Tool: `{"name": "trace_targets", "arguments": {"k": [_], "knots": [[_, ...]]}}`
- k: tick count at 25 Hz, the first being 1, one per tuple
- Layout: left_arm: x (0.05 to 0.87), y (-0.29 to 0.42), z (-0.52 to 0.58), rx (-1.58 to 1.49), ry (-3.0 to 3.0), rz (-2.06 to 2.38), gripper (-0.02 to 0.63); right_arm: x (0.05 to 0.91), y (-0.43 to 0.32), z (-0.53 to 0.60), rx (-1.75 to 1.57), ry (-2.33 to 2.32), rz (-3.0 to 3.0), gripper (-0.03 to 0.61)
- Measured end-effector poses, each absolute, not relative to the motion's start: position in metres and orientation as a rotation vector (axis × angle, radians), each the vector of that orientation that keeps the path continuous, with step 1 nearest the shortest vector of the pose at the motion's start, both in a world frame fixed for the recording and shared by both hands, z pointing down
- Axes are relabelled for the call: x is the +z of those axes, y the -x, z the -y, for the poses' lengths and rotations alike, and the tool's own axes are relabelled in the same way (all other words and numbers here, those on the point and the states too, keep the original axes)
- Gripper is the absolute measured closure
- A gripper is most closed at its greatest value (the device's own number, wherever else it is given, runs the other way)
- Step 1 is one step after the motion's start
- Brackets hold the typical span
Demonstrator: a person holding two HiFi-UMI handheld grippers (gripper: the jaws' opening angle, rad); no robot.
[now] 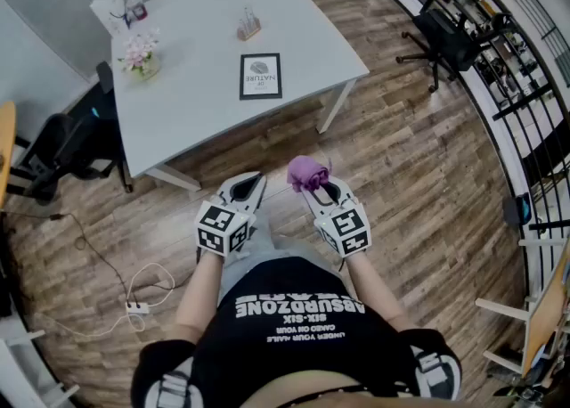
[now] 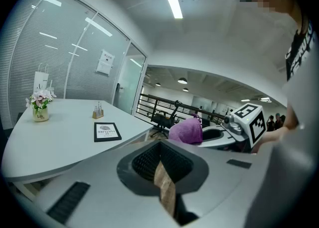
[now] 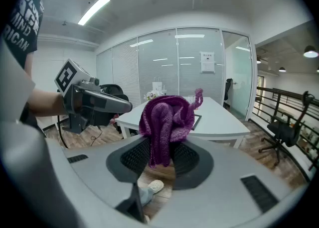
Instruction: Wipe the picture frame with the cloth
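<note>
Your right hand-held gripper [image 1: 313, 187] is clenched on the purple cloth [image 3: 164, 120]. The cloth bunches above the jaws in a loose wad, with one tail hanging down between them. It is soft, light knit stuff, so it will likely fold and drag rather than push. I judge you'll want the bulging wad, not the tail, pressed to the surface.

Your left hand-held gripper [image 2: 163, 174] has its jaws closed together with nothing between them.

The picture frame [image 1: 260, 75] lies flat on the white tabletop [image 1: 205, 112], in the upper middle of the head view, well apart from both grippers. It looks thin, light and stiff, and its face is probably smooth, so it may skate under a wipe. Steady it at an outer edge or corner with the left one, pressing lightly, and keep off the face.
</note>
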State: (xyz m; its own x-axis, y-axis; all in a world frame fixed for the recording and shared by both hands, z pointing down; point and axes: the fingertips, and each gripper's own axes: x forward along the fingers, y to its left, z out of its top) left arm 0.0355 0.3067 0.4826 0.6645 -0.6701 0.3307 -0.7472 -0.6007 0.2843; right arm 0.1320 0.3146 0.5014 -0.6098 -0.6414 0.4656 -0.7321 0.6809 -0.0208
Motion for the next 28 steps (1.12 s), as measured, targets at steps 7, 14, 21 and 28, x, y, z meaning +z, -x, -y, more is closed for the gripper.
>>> {"name": "trace_targets", "arguments": {"k": [7, 14, 21, 28], "knots": [[0.492, -0.020, -0.290, 0.206, -2.418, 1.159, 0.598, 0.510, -0.124, -0.300, 0.291, -1.035, 2.471, 0.454], [0.512, -0.005, -0.222, 0.215, -2.383, 1.179, 0.598, 0.517, -0.115, -0.236, 0.262, -0.997, 2.443, 0.454], [0.519, 0.005, -0.116, 0.244, -2.377, 1.186, 0.598, 0.522, -0.112, -0.136, 0.262, -1.002, 2.418, 0.453], [0.551, 0.020, -0.029, 0.394, -2.371, 1.151, 0.598, 0.528, -0.090, -0.039, 0.258, -0.990, 2.419, 0.452]]}}
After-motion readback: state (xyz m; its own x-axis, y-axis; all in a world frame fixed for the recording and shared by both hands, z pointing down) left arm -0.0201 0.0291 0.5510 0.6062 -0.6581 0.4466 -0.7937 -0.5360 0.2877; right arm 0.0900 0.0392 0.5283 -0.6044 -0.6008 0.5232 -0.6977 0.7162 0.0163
